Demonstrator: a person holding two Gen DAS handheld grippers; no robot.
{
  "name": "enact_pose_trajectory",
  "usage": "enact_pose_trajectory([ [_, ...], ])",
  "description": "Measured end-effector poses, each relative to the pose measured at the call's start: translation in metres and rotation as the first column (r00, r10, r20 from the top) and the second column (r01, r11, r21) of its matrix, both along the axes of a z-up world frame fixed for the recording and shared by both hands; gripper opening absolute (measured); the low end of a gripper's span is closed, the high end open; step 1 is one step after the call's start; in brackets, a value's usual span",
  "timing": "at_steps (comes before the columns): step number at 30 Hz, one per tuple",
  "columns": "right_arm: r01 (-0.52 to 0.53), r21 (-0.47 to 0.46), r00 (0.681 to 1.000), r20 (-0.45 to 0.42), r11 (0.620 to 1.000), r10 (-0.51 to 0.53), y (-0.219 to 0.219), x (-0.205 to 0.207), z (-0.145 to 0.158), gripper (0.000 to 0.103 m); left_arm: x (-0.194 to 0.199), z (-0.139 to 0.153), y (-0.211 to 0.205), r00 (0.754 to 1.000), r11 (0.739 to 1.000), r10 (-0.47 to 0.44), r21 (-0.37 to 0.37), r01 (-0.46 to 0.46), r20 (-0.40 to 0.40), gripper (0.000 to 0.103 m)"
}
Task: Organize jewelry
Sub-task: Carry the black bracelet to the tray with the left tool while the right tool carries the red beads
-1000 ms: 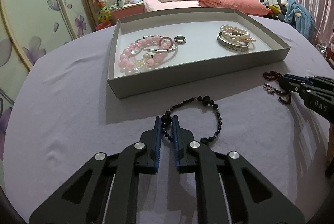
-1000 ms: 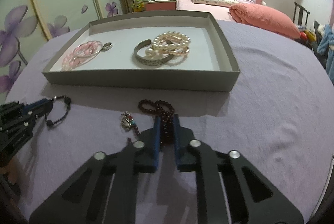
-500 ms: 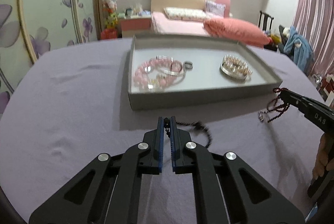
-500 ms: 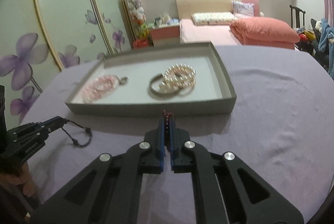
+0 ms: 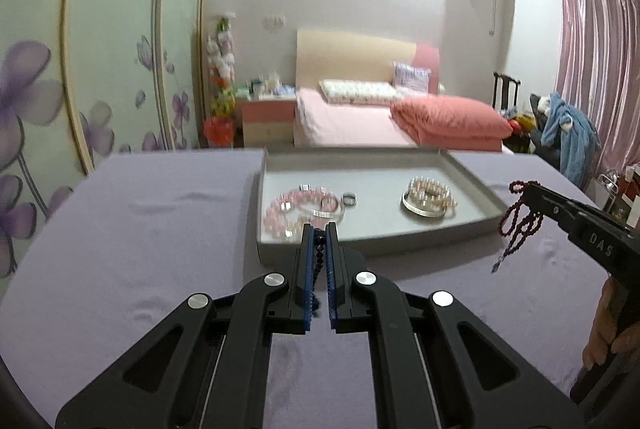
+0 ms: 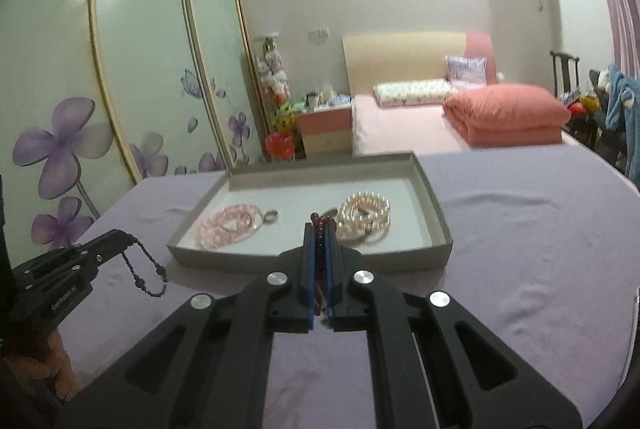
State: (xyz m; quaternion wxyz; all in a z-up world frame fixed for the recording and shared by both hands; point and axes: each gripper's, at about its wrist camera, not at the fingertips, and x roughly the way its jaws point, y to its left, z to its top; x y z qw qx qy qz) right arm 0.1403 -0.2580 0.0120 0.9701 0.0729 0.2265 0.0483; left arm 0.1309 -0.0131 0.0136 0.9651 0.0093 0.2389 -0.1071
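Black beads (image 5: 319, 261) in left gripper (image 5: 319, 229) — lifted, red beads (image 6: 319, 241) in right gripper (image 6: 319, 229)

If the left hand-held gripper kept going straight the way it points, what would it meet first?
Probably the near wall of the grey tray, just beyond the left hand-held gripper, which is shut on the black bead bracelet; depth is unclear, so it might clear the rim.

Each wrist camera looks forward and slightly downward along its gripper, low over the lilac cloth-covered surface (image 5: 160, 229). Both views share the shallow grey cardboard tray (image 5: 476, 185) (image 6: 440, 225) and far pink bed (image 5: 348, 121).
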Motion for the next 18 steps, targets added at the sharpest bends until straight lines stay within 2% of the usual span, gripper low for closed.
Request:
enact_pose_trajectory([
  [9,0.056,-0.064,0.986,0.161,0.996,-0.046,0.010,-0.021,0.020,0.005,-0.016,0.016,-0.015,0.986,0.999,0.036,0.019,-0.040,0.163,0.007],
  [18,0.088,-0.117,0.960,0.274,0.989,-0.053,0.024,-0.029,0.034,0.005,-0.016,0.018,-0.016,0.979,0.999,0.045,-0.004,-0.045,0.199,0.007],
])
